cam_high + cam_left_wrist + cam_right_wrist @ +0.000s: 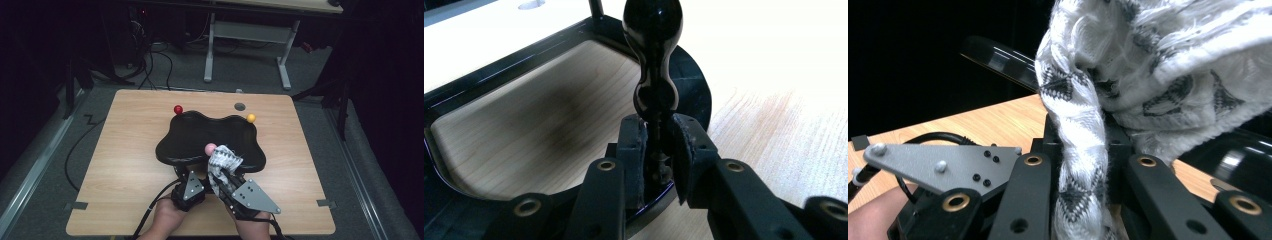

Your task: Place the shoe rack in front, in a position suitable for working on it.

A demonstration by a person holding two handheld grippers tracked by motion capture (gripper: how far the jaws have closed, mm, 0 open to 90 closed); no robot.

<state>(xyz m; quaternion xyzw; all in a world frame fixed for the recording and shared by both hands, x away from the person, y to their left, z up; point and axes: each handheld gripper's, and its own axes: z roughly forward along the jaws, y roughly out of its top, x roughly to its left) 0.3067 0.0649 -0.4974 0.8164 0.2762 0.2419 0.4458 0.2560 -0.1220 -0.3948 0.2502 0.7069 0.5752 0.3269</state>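
Note:
A glossy black tray [210,131] with a wavy outline stands in the middle of the wooden table [125,150]. Small balls sit at its rim: red [178,109], yellow [251,118] and pink [210,148]. My left gripper [190,172] is shut on the tray's near edge. In the left gripper view the tray's edge [653,30] rises from between the jaws of my left gripper [658,145]. A white knit cloth [224,160] with a grey pattern lies over the near rim by the pink ball. My right gripper [223,176] is shut on the cloth [1148,60], a strand running down between the jaws of the right gripper [1080,150].
A grey round spot [240,106] marks the table behind the tray. Tape tabs sit at the near left [76,205] and near right [326,203] edges. Beyond the table stand a desk's white legs [209,50] and floor cables [150,65].

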